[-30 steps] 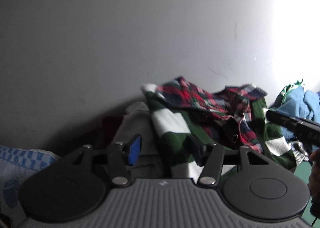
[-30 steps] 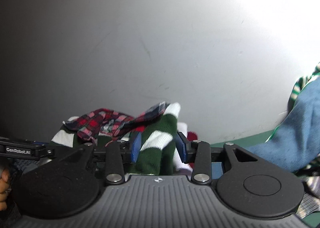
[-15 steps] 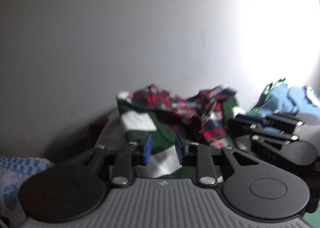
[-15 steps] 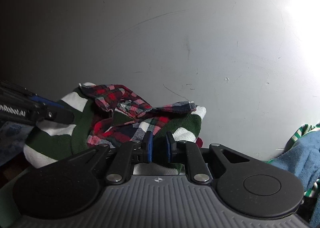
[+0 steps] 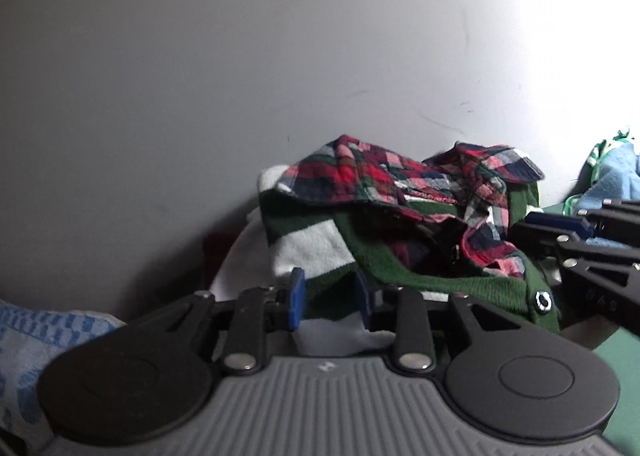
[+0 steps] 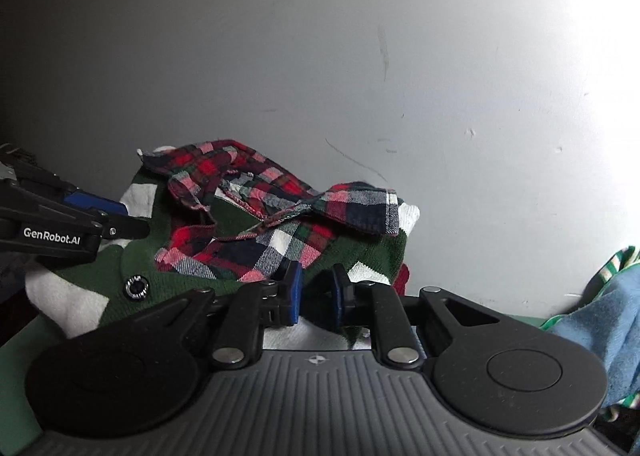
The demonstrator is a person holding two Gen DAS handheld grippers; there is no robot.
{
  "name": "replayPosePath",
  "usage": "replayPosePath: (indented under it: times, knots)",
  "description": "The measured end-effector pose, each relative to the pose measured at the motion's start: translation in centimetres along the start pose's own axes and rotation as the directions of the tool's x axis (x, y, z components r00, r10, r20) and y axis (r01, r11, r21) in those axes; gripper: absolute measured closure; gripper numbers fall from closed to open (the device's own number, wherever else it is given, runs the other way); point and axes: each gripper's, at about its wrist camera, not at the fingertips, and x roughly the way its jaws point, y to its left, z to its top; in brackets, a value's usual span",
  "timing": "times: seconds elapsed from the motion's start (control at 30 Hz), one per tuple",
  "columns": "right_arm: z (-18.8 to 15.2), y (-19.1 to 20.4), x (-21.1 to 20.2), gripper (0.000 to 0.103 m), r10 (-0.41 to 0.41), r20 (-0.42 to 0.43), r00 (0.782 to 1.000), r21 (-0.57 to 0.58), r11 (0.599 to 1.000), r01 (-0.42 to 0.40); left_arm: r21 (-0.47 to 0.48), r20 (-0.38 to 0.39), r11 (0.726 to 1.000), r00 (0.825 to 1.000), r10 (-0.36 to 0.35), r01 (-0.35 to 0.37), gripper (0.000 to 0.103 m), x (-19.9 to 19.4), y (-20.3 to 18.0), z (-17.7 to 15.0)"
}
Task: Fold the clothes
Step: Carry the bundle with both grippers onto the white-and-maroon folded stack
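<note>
A room at home, laundry corner.
My heaped clothes (image 5: 400, 224) lie against a scuffed white wall (image 5: 240, 76).

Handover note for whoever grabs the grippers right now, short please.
Left gripper: jaws opening slightly, green-and-white sweater edge between its pads.
Right gripper: shut on the sweater's other side.
Plaid shirt lies crumpled on top of the sweater, against the wall.
Blue clothes heaped to the right, a blue checked cloth to the left.
Done: both sides of the sweater taken. Left: nothing looks folded yet; the shirt probably has to come off first.
</note>
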Motion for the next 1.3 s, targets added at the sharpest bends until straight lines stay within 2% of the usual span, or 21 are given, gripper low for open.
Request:
replayPosePath:
  times: [0.03, 0.17, 0.2, 0.23, 0.3, 0.4, 0.47, 0.53, 0.6, 0.7, 0.77, 0.83, 0.93, 1.0, 1.07, 1.13, 1.23, 1.3]
  knots:
    - [0.1, -0.3, -0.8, 0.088, 0.010, 0.028, 1.000, 0.006, 1.000, -0.010, 0.003, 0.026, 1.000, 1.000, -0.011, 0.011, 0.072, -1.0, 0.2, 0.1]
    - [1.3, -1.2, -1.8, 0.087, -0.050, 0.120, 0.992, 0.040, 0.998, 0.045, -0.034, 0.140, 0.996, 0.988, -0.071, 0.076, 0.071, -3.5, 0.9, 1.8]
    - [1.6, -1.4, -1.7, 0.086, -0.065, 0.135, 0.989, 0.049, 0.997, 0.059, -0.056, 0.155, 0.994, 0.984, -0.087, 0.097, 0.068, -3.3, 1.0, 2.3]
    - [1.8, -1.3, -1.2, 0.086, -0.068, 0.122, 0.990, 0.048, 0.997, 0.062, -0.069, 0.150, 0.992, 0.984, -0.091, 0.102, 0.065, -2.7, 1.0, 2.8]
    - [2.1, -1.1, -0.2, 0.086, -0.072, 0.096, 0.993, 0.046, 0.997, 0.068, -0.081, 0.099, 0.993, 0.992, -0.078, 0.086, 0.066, -0.5, 1.0, 3.5]
    - [1.9, -1.0, 1.4, 0.085, -0.087, 0.047, 0.995, 0.049, 0.995, 0.085, -0.111, -0.003, 0.994, 1.000, -0.015, 0.015, 0.065, 3.1, 1.3, 3.0]
    - [1.2, -1.1, 2.6, 0.084, -0.097, 0.000, 0.995, 0.052, 0.994, 0.097, -0.131, -0.008, 0.991, 1.000, 0.005, -0.006, 0.056, 4.2, 1.8, 2.1]
    - [0.5, -1.4, 3.1, 0.083, -0.101, -0.042, 0.994, 0.057, 0.993, 0.103, -0.152, -0.008, 0.988, 1.000, 0.018, -0.019, 0.033, 4.9, 2.5, 1.5]
    - [0.3, -1.6, 3.8, 0.083, -0.090, -0.064, 0.994, 0.050, 0.994, 0.093, -0.170, -0.015, 0.985, 1.000, 0.024, -0.026, 0.029, 5.7, 3.1, 0.9]
    - [1.1, -1.9, 4.5, 0.082, -0.070, -0.093, 0.993, 0.084, 0.993, 0.078, -0.153, -0.017, 0.987, 0.999, 0.039, -0.041, 0.030, 5.7, 2.7, 1.2]
    - [1.7, -2.1, 3.3, 0.082, -0.070, -0.068, 0.995, 0.099, 0.992, 0.077, -0.103, 0.007, 0.993, 0.999, 0.051, -0.050, 0.037, 4.0, 1.8, 1.3]
    - [1.7, -1.9, 1.5, 0.082, -0.056, -0.007, 0.998, 0.136, 0.989, 0.056, -0.085, 0.048, 0.995, 0.998, 0.051, -0.047, 0.052, 1.7, 1.8, 1.0]
    - [0.3, -1.2, -2.5, 0.080, 0.007, 0.052, 0.999, 0.127, 0.992, -0.014, -0.052, 0.120, 0.998, 0.992, 0.037, -0.031, 0.053, -2.6, 2.1, -0.1]
    - [-0.7, -0.6, -5.4, 0.078, 0.051, 0.077, 0.996, 0.105, 0.993, -0.059, -0.022, 0.136, 1.000, 0.991, 0.007, -0.004, 0.053, -5.3, 2.0, -1.7]
    - [-2.3, 0.9, -7.4, 0.075, 0.072, 0.083, 0.994, 0.041, 0.996, -0.076, 0.007, 0.116, 1.000, 0.993, -0.027, 0.026, 0.052, -6.9, 1.7, -3.3]
    - [-3.4, 1.9, -8.8, 0.067, 0.069, 0.091, 0.993, 0.005, 0.998, -0.069, 0.027, 0.091, 0.999, 0.995, -0.049, 0.047, 0.050, -7.7, 1.4, -4.9]
    - [-4.2, 1.7, -9.9, 0.058, 0.068, 0.079, 0.995, 0.067, 0.995, -0.074, 0.029, 0.054, 0.999, 0.998, -0.044, 0.043, 0.043, -7.5, 1.2, -7.1]
    - [-4.6, 1.4, -9.6, 0.056, 0.099, 0.038, 0.994, 0.125, 0.987, -0.103, 0.003, 0.031, 0.999, 0.998, -0.050, 0.050, 0.037, -6.7, 1.5, -7.7]
